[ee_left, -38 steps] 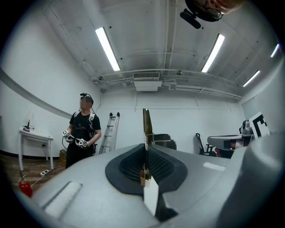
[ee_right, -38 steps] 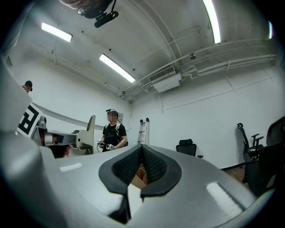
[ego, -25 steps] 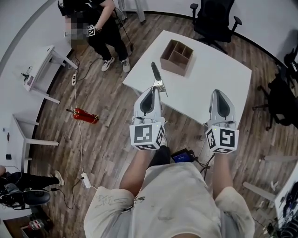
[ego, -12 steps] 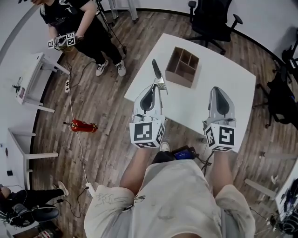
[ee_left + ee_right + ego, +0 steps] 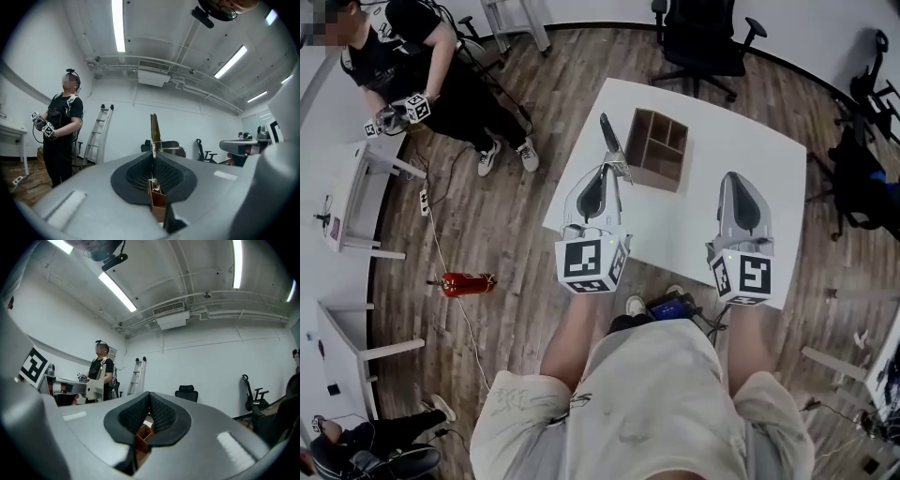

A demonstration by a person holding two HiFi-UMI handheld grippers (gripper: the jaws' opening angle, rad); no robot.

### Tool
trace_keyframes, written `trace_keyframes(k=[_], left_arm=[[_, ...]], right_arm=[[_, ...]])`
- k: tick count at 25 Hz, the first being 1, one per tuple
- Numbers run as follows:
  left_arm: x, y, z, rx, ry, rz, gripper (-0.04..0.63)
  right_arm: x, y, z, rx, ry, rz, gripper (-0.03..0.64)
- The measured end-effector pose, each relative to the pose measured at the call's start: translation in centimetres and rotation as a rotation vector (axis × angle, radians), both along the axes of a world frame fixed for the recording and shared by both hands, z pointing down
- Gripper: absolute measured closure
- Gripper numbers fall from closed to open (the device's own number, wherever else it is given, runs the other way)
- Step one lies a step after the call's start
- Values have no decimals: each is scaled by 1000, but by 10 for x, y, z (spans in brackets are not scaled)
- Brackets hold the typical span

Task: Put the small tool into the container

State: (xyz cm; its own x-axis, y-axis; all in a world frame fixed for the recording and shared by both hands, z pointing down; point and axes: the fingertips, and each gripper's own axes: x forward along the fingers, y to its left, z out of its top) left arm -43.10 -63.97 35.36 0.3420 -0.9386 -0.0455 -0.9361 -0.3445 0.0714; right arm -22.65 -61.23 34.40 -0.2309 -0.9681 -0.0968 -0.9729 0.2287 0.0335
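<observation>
My left gripper (image 5: 607, 172) is shut on the small tool (image 5: 608, 139), a slim metal tool whose dark end sticks forward past the jaws. It hovers over the left part of the white table (image 5: 741, 159), just left of the brown wooden container (image 5: 657, 148) with its open compartments. In the left gripper view the tool (image 5: 154, 133) stands upright between the pads of the left gripper (image 5: 152, 159). My right gripper (image 5: 734, 180) is shut and empty, above the table's right half. In the right gripper view, the container (image 5: 142, 435) shows below the right gripper (image 5: 149, 397).
A person (image 5: 412, 66) with marker-cube grippers stands at the far left beside white side tables (image 5: 352, 202). A red fire extinguisher (image 5: 461, 283) and cables lie on the wooden floor. Black office chairs (image 5: 698, 37) stand beyond the table. A ladder (image 5: 96, 136) leans on the back wall.
Both grippers have moved forward over the table, so the held tool now lies alongside the container's left side. The person at the far left has stepped further left.
</observation>
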Motion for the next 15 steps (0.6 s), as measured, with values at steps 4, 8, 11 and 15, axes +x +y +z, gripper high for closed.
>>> trace_keyframes(k=[4, 8, 11, 15], left_arm=[[58, -65, -3, -17, -16, 5, 574], [158, -155, -16, -44, -29, -6, 574], [231, -199, -19, -73, -37, -15, 574], [294, -241, -1, -141, -53, -21, 574]], right_arm=[[61, -62, -4, 3, -14, 5, 611], [163, -155, -17, 1, -26, -12, 611], [238, -202, -23, 1, -39, -35, 611], [306, -246, -6, -10, -62, -70, 611]])
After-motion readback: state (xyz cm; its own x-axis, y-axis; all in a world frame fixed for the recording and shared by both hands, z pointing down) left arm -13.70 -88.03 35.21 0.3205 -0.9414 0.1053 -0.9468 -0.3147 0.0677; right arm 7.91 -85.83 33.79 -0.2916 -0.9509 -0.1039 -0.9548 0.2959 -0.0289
